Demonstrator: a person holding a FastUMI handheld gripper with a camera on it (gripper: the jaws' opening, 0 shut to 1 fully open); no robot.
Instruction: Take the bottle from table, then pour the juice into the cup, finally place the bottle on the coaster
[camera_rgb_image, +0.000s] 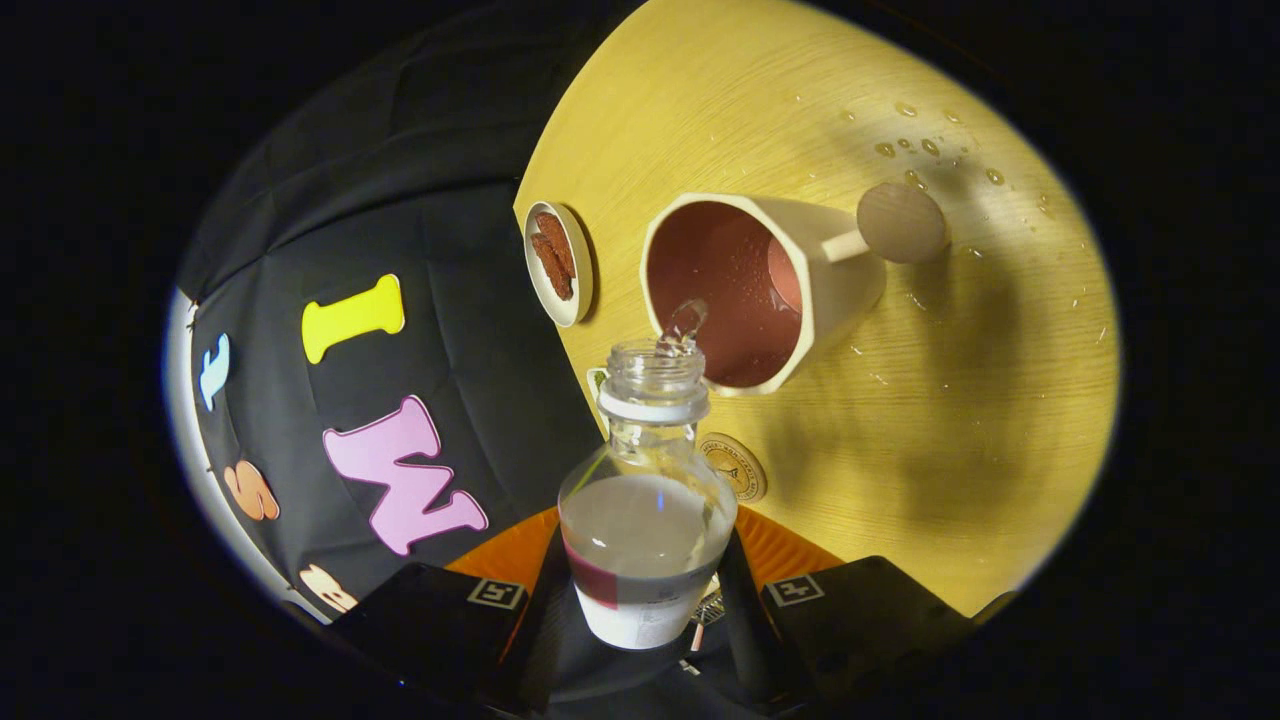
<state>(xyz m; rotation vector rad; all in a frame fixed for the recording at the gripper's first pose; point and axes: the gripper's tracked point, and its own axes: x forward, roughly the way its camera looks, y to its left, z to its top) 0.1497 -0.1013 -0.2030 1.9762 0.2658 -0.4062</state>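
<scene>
Off to the left beyond the claw, a small white dish with a couple of brown snack pieces sits near the edge of the worktop. The claw is pinching the bottle, one finger on each side of its lower body. The bottle is clear, uncapped, tipped forward, with clear liquid filling the body below the neck. A little stream of it is leaving the mouth and going into the cup, which stands right ahead of the bottle's neck. The cup is cream outside, reddish inside, with a round knob handle on its right side. Just right of the bottle's shoulder, near the claw, a round coaster lies flat. Farther right past the cup, some droplets are scattered on the wood.
</scene>
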